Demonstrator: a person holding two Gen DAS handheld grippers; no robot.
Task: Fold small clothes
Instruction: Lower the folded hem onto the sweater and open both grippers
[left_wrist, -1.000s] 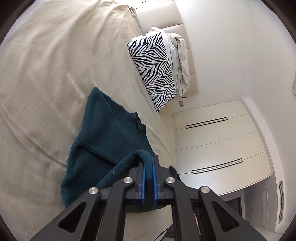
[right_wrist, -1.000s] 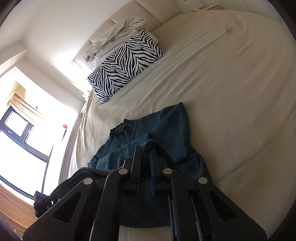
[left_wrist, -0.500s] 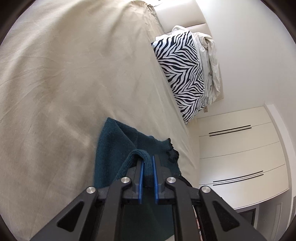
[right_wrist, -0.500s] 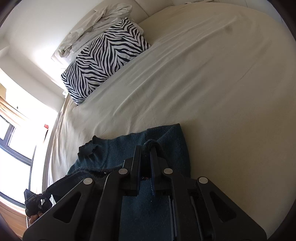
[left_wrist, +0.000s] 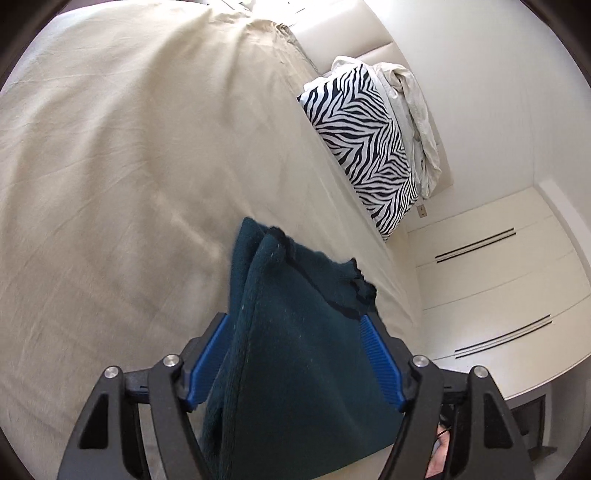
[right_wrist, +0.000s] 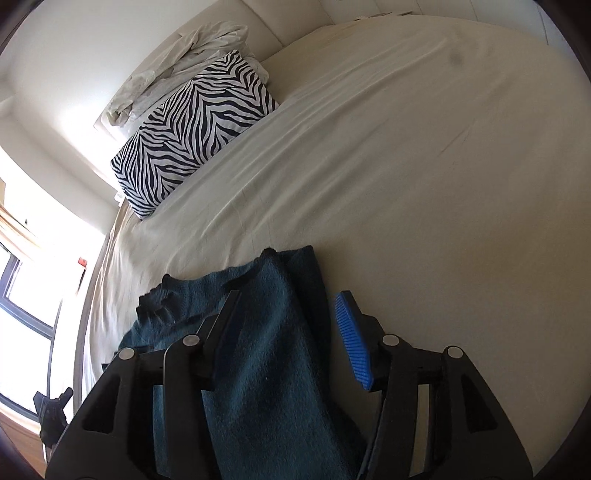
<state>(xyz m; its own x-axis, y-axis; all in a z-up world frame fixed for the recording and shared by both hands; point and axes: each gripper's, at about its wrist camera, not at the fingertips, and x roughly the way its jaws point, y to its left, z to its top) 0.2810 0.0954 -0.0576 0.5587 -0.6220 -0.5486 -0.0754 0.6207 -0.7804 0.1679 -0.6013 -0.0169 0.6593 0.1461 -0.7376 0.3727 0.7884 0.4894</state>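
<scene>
1. Beige sheet covers the bed, filling the left of the left wrist view, wrinkled and bare of other things there.
2. At the bottom centre of that view the left hand-held gripper has its jaws opening; its blue pads stand apart on either side of the teal knit garment, which lies between them as a doubled fold. Whether the pads touch the cloth cannot be told.
3. Further right, a zebra-print pillow sits against the headboard with crumpled pale bedding just behind it; white wardrobe doors fill the far right.
4. In the right wrist view a bright window is at the left edge, with the zebra-print pillow and the pale bedding above it, toward the head of the bed.
5. The teal knit garment lies on the sheet near the bed's window-side edge, its ragged edge toward the pillow.
6. The right hand-held gripper also has its jaws opening. The garment runs between them, close against the left finger, while the right blue pad stands clear of the cloth.
</scene>
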